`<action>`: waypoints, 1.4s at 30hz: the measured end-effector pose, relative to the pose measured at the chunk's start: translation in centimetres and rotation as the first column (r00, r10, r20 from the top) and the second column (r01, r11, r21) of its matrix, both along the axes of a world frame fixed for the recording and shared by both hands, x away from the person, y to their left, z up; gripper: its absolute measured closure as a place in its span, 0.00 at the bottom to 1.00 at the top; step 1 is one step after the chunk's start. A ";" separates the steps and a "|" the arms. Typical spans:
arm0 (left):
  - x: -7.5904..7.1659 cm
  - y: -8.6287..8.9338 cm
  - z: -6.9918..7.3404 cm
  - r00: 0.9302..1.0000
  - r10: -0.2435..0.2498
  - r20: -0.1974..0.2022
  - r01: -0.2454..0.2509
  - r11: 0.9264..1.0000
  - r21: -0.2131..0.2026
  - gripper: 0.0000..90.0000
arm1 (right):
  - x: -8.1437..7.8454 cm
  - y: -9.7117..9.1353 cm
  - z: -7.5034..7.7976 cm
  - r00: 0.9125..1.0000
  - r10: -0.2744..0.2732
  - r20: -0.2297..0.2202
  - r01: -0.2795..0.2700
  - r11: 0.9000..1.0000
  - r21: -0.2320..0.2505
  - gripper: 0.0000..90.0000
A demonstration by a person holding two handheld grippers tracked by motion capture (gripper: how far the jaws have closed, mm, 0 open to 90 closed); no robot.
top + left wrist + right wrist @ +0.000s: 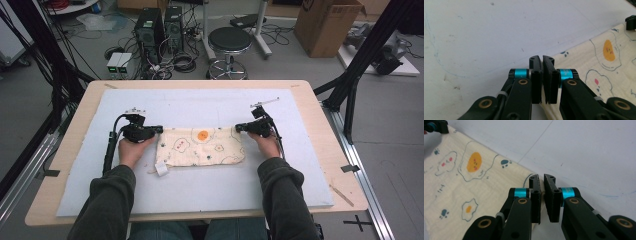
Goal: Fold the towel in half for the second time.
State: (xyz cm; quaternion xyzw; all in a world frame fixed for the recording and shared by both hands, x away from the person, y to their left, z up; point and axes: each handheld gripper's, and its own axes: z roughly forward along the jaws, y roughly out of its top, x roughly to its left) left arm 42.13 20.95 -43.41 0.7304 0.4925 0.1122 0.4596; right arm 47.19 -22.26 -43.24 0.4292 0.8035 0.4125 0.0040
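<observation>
I see the left gripper (542, 60) and right gripper (541, 178) each clamped on a far corner of the cloth (202, 146), the pinched edges hidden between the jaws.

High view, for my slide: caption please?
Two hand-held grippers, left and right, pinch the printed cloth's far corners.

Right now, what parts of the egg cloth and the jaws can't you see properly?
- Cloth corners: in the high view the left gripper and right gripper cover them.
- Fabric between the jaws: in both gripper views the black jaws hide it.
- White tag: too small in the high view to read.
- Cloth's near part: cut off by the bottom edge in the right gripper view.
- Cloth's underside: hidden against the white mat.
</observation>
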 end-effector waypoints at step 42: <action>-2.2 0.8 2.5 0.993 -0.076 0.091 0.081 0.995 -0.054 0.95 | -2.3 -1.1 3.3 0.993 0.062 0.100 -0.070 0.995 0.078 0.94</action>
